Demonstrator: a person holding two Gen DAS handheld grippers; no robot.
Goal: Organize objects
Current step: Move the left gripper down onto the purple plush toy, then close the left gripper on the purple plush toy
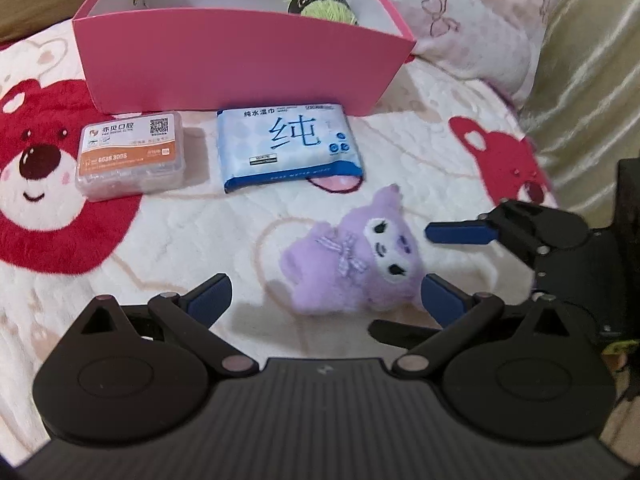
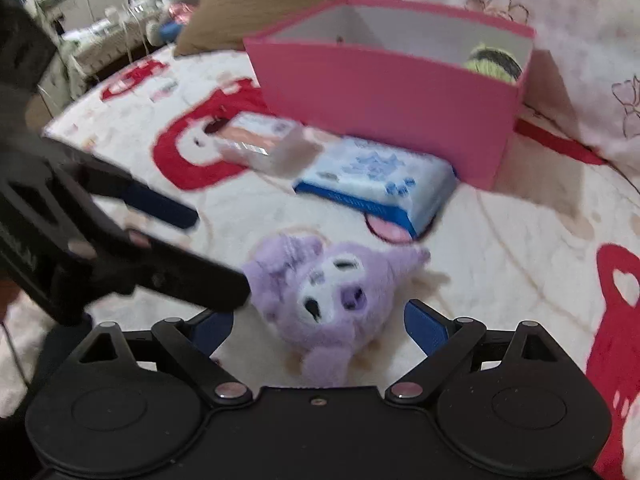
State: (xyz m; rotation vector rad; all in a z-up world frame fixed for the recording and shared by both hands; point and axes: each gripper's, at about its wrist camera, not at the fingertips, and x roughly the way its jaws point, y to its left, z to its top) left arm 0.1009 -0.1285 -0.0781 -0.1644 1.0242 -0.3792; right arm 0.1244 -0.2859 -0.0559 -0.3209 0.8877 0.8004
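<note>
A purple plush toy (image 1: 352,268) (image 2: 332,292) lies on the blanket in front of a pink box (image 1: 240,60) (image 2: 380,96). My left gripper (image 1: 326,300) (image 2: 216,256) is open, and the plush lies toward its right finger. My right gripper (image 2: 320,328) (image 1: 400,280) is open too, with the plush between its blue pads, neither pressing on it. Nearer the box lie a blue pack of wet wipes (image 1: 288,144) (image 2: 376,176) and a clear case with an orange label (image 1: 132,156) (image 2: 260,144). A green yarn ball (image 1: 320,0) (image 2: 494,62) sits inside the box.
The fleece blanket (image 1: 180,240) carries red bear prints. A floral pillow (image 1: 460,20) lies behind the box, with gold fabric (image 1: 580,80) to the right. A brown cushion (image 2: 248,4) and room clutter (image 2: 100,20) show at the far left in the right wrist view.
</note>
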